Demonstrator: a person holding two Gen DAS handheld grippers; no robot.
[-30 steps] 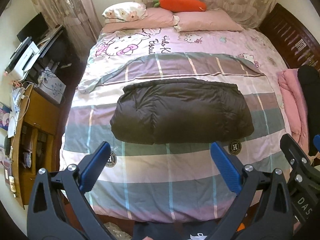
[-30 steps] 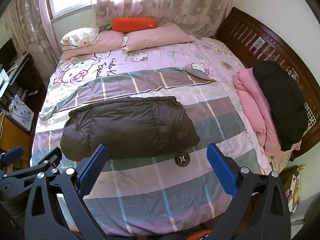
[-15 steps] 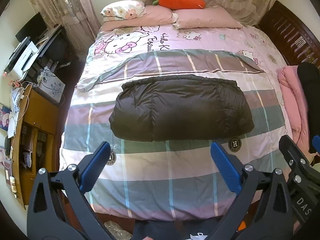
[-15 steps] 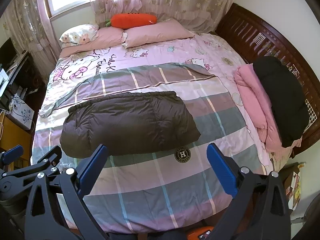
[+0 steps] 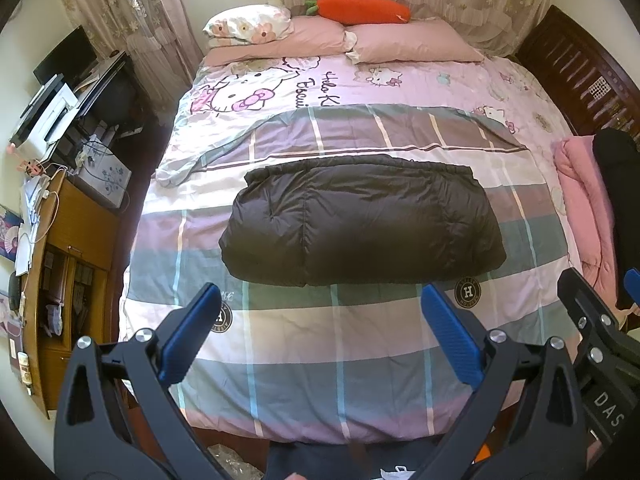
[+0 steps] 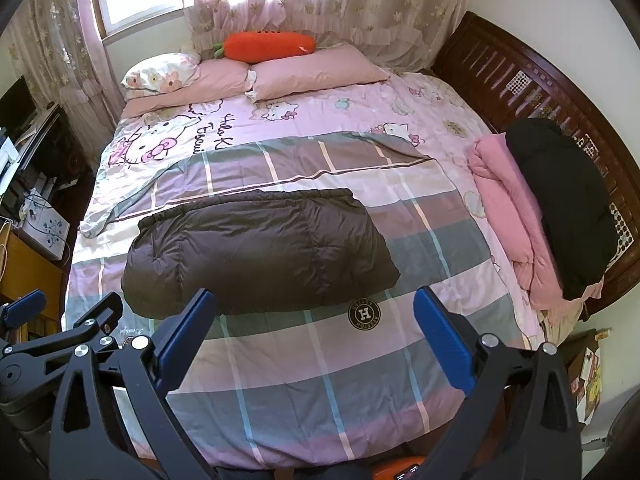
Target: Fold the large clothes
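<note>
Left wrist view shows the big dark brown puffy jacket lying folded into a wide, neat bundle in the middle of the bed. It rests on the pink and grey checked blanket, likely because that flat, soft spot gives room to fold. The left tongs are wide open and hold nothing. The right tongs are wide open too, with nothing in them. Both hang above the near end of the bed, apart from the jacket, so I think this fold may be done. At the bed's right edge a black coat lies on a pink one, maybe the finished pile. An orange carrot-shaped cushion sits on the pink pillows by the curtained window.
</note>
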